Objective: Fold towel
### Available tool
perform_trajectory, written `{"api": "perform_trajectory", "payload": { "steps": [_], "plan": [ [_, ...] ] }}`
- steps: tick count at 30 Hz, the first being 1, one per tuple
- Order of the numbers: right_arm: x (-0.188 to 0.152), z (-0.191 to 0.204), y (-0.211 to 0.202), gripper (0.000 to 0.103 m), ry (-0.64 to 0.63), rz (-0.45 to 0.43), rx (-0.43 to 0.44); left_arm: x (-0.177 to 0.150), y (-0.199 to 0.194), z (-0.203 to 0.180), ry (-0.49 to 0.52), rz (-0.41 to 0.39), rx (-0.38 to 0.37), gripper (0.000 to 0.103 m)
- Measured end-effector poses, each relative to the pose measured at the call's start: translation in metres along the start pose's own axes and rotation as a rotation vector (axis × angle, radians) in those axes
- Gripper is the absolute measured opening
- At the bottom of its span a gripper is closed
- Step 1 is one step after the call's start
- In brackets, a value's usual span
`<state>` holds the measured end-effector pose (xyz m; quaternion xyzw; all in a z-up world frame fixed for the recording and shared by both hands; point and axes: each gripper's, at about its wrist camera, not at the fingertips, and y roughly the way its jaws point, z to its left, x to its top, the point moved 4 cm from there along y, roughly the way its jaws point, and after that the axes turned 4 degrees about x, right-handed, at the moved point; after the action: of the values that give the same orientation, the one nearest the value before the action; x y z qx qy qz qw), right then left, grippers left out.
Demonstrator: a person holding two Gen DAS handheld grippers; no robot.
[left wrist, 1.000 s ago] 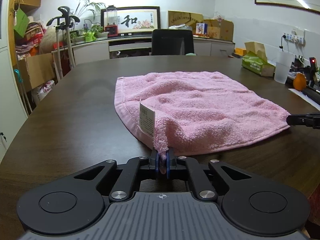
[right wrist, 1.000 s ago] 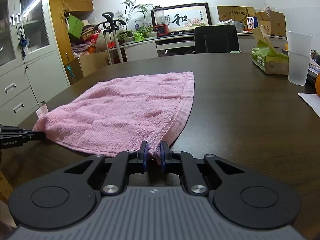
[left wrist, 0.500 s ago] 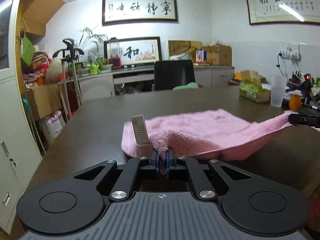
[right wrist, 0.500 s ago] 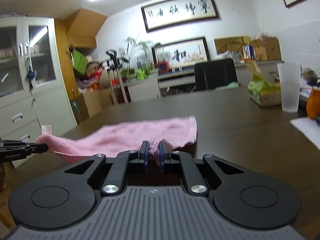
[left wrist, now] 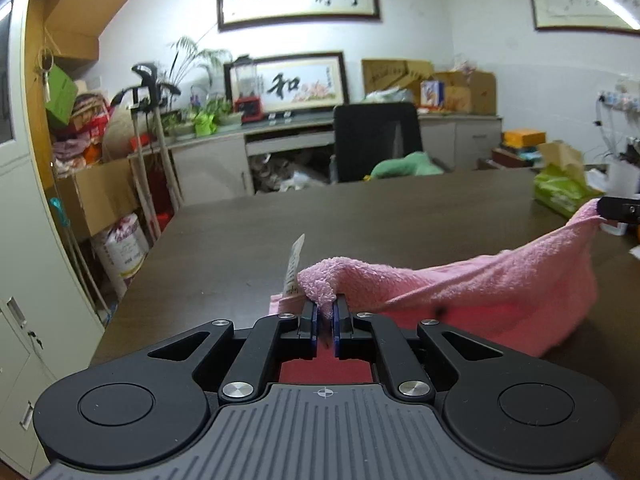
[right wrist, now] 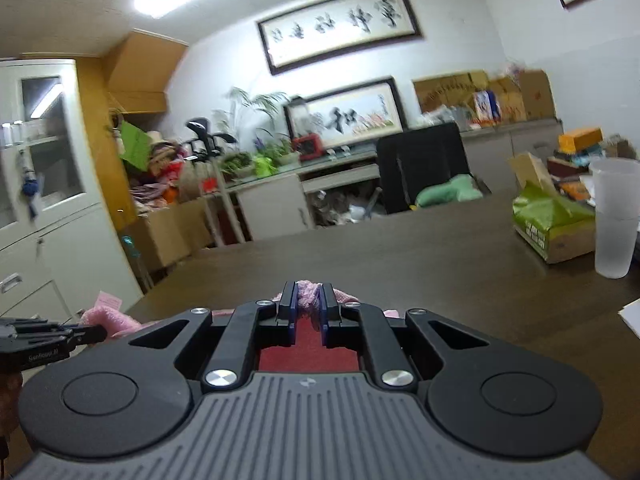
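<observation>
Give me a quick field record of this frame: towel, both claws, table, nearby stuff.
towel: pink towel, lifted at two corners, sagging between them
left claw: left claw shut on a towel corner beside the white tag
right claw: right claw shut on another towel corner
table: dark wooden table
nearby: green tissue box and frosted plastic cup at the right side of the table
fold: not yet made

L hand-held gripper (left wrist: 326, 312) + R hand-held gripper (right wrist: 307, 304): jaws clamped, raised.
</observation>
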<state>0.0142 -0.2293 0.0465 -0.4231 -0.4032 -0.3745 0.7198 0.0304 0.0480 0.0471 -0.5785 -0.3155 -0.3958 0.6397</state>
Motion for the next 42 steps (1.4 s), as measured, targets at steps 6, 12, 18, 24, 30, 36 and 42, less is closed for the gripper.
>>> {"api": "perform_trajectory", "payload": {
  "steps": [6,12,18,24,30,36,42],
  "plan": [
    [0.001,-0.013,0.063,0.011,0.021,0.082,-0.053,0.001,0.054,-0.002,0.017,0.089,0.034,0.008],
    [-0.012,-0.028,0.094,0.013,0.065,0.115,-0.081,-0.009,0.069,-0.002,0.022,0.131,0.057,0.025],
    [-0.016,-0.040,0.097,0.024,0.124,0.099,-0.104,-0.005,0.057,0.012,-0.016,0.069,0.102,0.063],
    [-0.013,-0.055,0.087,0.033,0.163,0.024,-0.093,-0.007,0.053,0.024,-0.052,0.060,0.141,0.067],
    [-0.025,-0.035,0.093,0.033,0.085,0.105,0.014,-0.015,0.049,0.035,-0.052,0.067,0.107,0.066],
    [-0.045,-0.013,0.106,0.040,0.025,0.235,0.066,-0.038,0.051,0.009,0.116,0.103,0.037,0.066],
    [-0.057,-0.013,0.109,0.045,0.043,0.315,0.038,-0.047,0.046,0.002,0.165,0.116,0.001,0.065]
  ]
}}
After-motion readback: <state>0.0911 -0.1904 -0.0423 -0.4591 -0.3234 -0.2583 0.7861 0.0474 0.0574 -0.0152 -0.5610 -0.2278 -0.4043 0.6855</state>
